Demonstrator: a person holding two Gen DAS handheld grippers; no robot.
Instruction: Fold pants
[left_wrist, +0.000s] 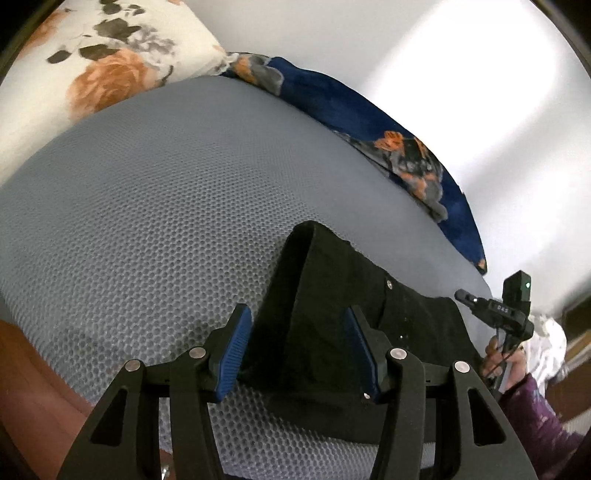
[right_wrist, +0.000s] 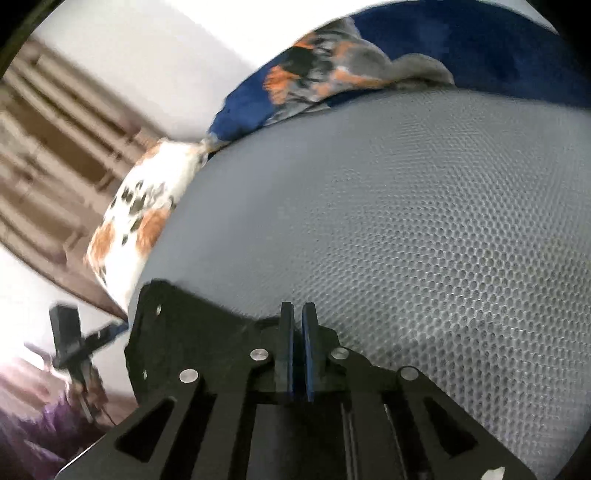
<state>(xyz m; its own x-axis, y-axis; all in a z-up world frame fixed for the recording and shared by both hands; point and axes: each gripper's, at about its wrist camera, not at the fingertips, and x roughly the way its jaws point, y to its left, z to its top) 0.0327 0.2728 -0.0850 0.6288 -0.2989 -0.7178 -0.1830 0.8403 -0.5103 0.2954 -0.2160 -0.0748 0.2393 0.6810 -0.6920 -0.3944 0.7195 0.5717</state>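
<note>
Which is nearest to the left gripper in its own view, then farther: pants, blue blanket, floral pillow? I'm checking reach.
1. Pants: black, directly between the open jaws of the left gripper.
2. Blue blanket: beyond, upper right along the bed edge.
3. Floral pillow: farthest, top left.

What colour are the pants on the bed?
Black. The pants show best in the left wrist view, lying on the grey mesh bed cover.

Grey mesh mattress (left_wrist: 147, 221), floral pillow (left_wrist: 110, 62), blue blanket (left_wrist: 332, 99).
</note>
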